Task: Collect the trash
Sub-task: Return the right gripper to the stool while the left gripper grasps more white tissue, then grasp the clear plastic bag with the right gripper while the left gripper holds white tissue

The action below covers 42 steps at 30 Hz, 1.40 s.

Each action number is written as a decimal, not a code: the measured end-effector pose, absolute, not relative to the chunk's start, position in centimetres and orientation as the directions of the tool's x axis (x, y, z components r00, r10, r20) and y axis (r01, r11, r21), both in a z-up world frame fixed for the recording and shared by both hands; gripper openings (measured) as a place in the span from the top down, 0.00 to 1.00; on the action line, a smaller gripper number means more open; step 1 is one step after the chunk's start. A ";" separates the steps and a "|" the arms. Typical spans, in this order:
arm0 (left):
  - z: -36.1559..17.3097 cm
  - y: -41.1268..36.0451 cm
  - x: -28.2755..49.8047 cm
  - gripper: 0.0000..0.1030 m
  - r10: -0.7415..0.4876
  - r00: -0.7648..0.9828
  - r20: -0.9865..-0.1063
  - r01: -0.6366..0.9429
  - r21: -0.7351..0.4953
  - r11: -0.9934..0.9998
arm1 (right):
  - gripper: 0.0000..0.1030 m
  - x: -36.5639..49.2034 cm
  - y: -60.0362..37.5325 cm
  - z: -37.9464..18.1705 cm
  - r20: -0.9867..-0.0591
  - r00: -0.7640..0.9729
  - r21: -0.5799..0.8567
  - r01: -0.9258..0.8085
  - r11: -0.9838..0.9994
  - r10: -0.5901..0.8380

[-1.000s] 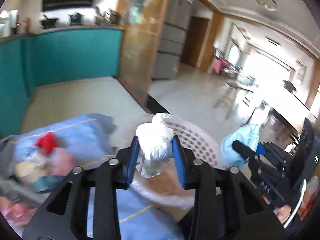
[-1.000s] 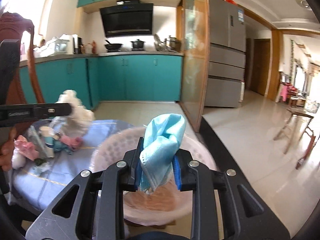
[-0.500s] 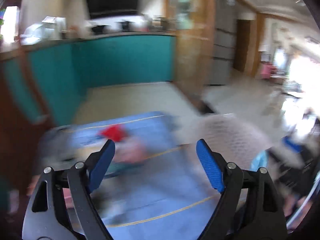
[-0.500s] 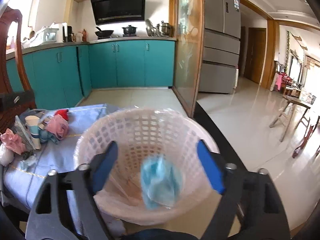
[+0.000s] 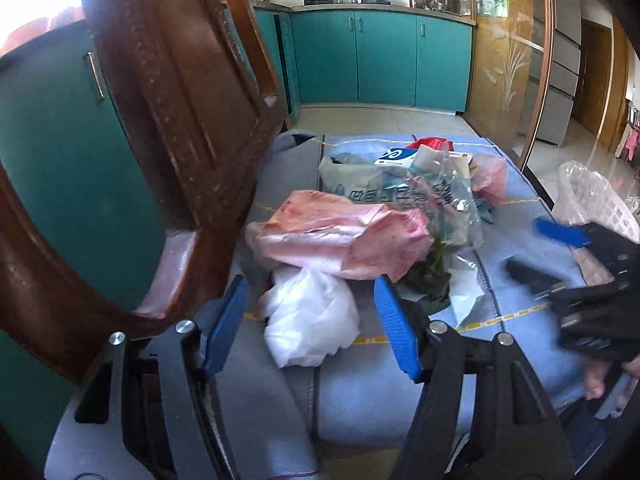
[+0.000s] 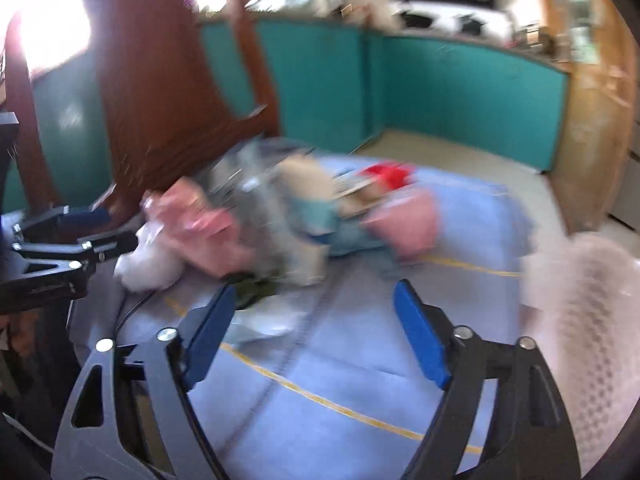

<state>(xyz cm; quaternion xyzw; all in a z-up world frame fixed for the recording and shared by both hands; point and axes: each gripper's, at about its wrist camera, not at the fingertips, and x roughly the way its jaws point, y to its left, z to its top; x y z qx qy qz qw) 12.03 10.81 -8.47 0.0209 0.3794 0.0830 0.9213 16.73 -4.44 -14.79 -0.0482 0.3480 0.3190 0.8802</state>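
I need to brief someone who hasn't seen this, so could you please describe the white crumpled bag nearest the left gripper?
On the blue cushion beside the carved wooden chair back lies a heap of trash. At its near edge, under the pink printed bag, sits the white crumpled bag, framed by the open left gripper. It alone is plain white and unprinted.

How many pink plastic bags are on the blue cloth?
2. A large pink bag lies near the left gripper, above the white bag. A smaller pink bag is at the far right of the pile. Others may be hidden.

A white bag (image 5: 310,326) and pink bag (image 5: 340,238) lie on blue cloth (image 5: 520,300) with yellow lines, before teal cabinets (image 5: 384,60).
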 end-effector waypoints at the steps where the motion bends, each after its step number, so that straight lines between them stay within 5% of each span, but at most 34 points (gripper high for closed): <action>1: -8.5 11.0 11.8 0.39 0.163 0.699 -0.696 -0.134 0.096 0.986 | 0.33 16.9 -3.4 -15.3 -0.659 0.532 0.137 -0.611 0.780 0.532; 5: -8.6 11.3 11.6 0.42 0.147 0.696 -0.703 -0.124 0.083 0.989 | 0.48 17.0 -1.0 -17.2 -0.710 0.469 0.118 -0.656 0.746 0.525; 9: -9.6 11.7 12.0 0.42 0.126 0.682 -0.720 -0.117 0.062 0.991 | 0.77 17.3 -0.5 -17.9 -0.732 0.444 0.116 -0.666 0.737 0.516; 13: -10.7 11.3 12.6 0.42 0.110 0.668 -0.736 -0.106 0.052 0.993 | 0.81 17.7 -2.1 -17.3 -0.710 0.443 0.171 -0.644 0.745 0.547; 15: -11.1 11.1 12.8 0.42 0.110 0.657 -0.746 -0.102 0.056 0.993 | 0.91 17.7 -3.1 -17.0 -0.697 0.445 0.194 -0.637 0.746 0.562; 18: -11.9 10.6 13.1 0.44 0.107 0.641 -0.760 -0.090 0.063 0.994 | 0.91 17.2 -4.9 -16.4 -0.674 0.469 0.202 -0.626 0.753 0.571; 23: -13.1 10.2 14.1 0.64 0.116 0.619 -0.777 -0.086 0.080 0.993 | 0.90 17.2 -7.9 -15.8 -0.670 0.524 0.189 -0.564 0.804 0.526; 27: -13.5 9.9 14.1 0.85 0.094 0.619 -0.780 -0.069 0.065 0.995 | 0.56 17.5 -9.8 -15.9 -0.654 0.542 0.237 -0.517 0.823 0.528; 28: -13.6 9.9 14.0 0.88 0.084 0.618 -0.781 -0.068 0.053 0.996 | 0.54 17.6 -9.9 -15.7 -0.649 0.547 0.243 -0.509 0.825 0.529; 35: -13.2 9.9 12.8 0.91 0.047 0.621 -0.782 -0.046 0.024 0.999 | 0.51 20.1 -5.0 -11.9 -0.584 0.546 0.219 -0.607 0.764 0.601; 42: -13.0 10.3 12.6 0.89 0.043 0.623 -0.781 -0.048 0.016 0.999 | 0.56 22.1 0.3 -12.9 -0.634 0.498 0.184 -0.647 0.740 0.592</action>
